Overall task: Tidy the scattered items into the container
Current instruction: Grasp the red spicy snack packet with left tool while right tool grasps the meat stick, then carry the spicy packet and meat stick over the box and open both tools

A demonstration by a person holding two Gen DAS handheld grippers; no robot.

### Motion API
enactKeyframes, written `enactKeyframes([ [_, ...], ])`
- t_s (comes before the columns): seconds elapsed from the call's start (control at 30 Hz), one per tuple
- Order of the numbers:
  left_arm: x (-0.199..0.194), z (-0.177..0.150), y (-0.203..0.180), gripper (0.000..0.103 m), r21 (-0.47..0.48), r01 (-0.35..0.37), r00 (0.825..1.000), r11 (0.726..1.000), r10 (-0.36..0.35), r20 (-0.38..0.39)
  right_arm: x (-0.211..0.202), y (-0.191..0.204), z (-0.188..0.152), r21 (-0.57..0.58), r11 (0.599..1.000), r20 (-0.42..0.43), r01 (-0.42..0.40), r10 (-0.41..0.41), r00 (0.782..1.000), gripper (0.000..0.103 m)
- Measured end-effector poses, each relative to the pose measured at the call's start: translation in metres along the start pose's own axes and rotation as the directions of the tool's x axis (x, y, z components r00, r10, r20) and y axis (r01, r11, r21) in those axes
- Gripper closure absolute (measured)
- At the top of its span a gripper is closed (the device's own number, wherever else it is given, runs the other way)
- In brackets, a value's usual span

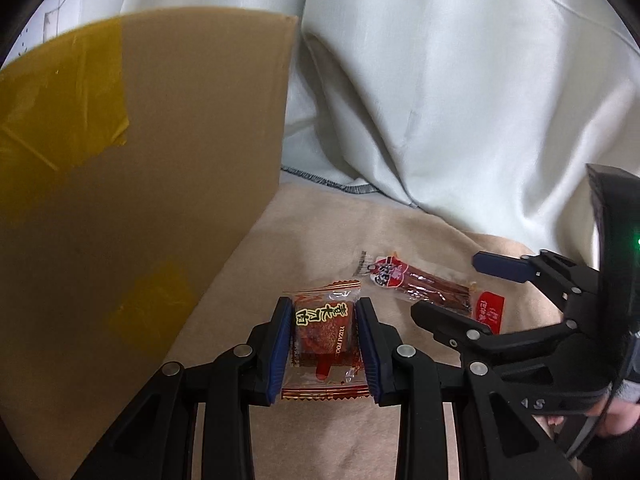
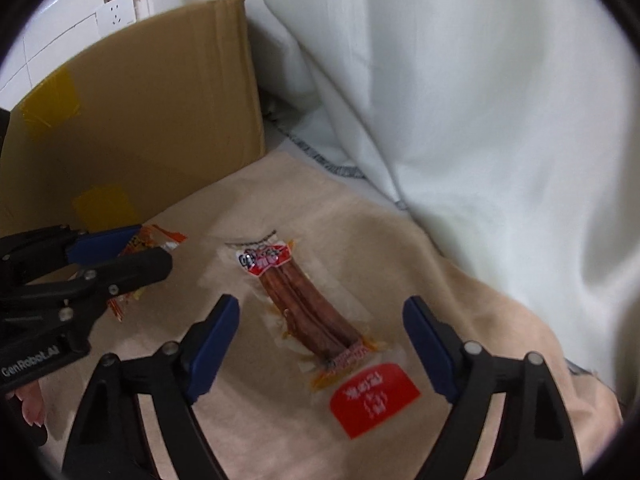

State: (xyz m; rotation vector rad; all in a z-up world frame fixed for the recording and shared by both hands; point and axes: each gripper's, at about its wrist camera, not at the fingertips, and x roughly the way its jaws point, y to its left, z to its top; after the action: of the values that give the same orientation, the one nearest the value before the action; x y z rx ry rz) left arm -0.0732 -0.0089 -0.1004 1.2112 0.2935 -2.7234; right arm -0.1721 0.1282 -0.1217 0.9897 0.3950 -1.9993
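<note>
The left gripper (image 1: 323, 336) is closed in around a small square snack packet (image 1: 325, 334); its blue pads (image 1: 279, 344) are seen at both side edges of the packet, seemingly touching the wrapper, though a firm hold cannot be confirmed. On the wrapper, Chinese characters and the words "YUZAI FOOD" can be read. The packet is judged to be light, soft and a little slippery, with crinkly film; it is best taken across the thick middle and not by the thin sealed ends. The right gripper (image 2: 320, 344) is opened wide and nothing is held in it. Between its jaws and just ahead, a long sausage-like snack stick (image 2: 312, 308) in clear film is lying on the beige cloth (image 2: 460, 280); a red label with Chinese writing is at its near end, too blurred to be read. This stick is probably firmer, so the middle is suitable. To the left of both grippers the cardboard box (image 1: 160, 160) with yellow tape is standing, and pale curtains (image 1: 440, 80) are hanging behind.
</note>
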Motion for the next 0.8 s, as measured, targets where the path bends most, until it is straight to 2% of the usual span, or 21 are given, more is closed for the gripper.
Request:
enactKeyframes([
  [0.13, 0.002, -0.001, 0.001, 0.07, 0.001, -0.001, 1.0, 1.0, 0.001, -0.007, 0.006, -0.001, 0.006, -0.026, 1.0, -0.018, -0.007, 0.007, 1.0, 0.021],
  [0.17, 0.002, -0.002, 0.001, 0.07, 0.001, 0.0, 1.0, 1.0, 0.0, -0.012, 0.006, 0.0, 0.007, -0.036, 0.999, -0.023, -0.004, 0.003, 1.0, 0.025],
  [0.27, 0.004, 0.0, 0.0, 0.07, -0.001, 0.008, 1.0, 1.0, -0.008, -0.019, 0.002, 0.005, 0.007, -0.062, 0.998, -0.028, 0.008, -0.01, 1.0, 0.053],
  [0.4, 0.0, 0.0, -0.001, 0.07, 0.009, 0.017, 1.0, 1.0, -0.017, -0.008, -0.012, 0.007, 0.005, -0.037, 0.999, -0.014, -0.006, 0.006, 1.0, 0.063],
  [0.5, -0.004, 0.001, -0.003, 0.07, 0.021, 0.025, 1.0, 0.999, -0.025, -0.002, -0.026, 0.011, 0.002, -0.02, 0.999, 0.01, 0.031, -0.031, 0.999, 0.063],
  [0.67, -0.015, 0.003, -0.008, 0.07, 0.037, 0.062, 0.998, 0.997, -0.062, 0.006, -0.069, 0.021, -0.007, 0.075, 0.994, 0.09, 0.076, -0.082, 0.992, 0.063],
  [0.8, -0.035, 0.005, -0.019, 0.07, 0.096, 0.089, 0.995, 0.991, -0.094, 0.042, -0.106, 0.029, -0.014, 0.162, 0.982, 0.146, 0.096, -0.12, 0.982, 0.063],
])
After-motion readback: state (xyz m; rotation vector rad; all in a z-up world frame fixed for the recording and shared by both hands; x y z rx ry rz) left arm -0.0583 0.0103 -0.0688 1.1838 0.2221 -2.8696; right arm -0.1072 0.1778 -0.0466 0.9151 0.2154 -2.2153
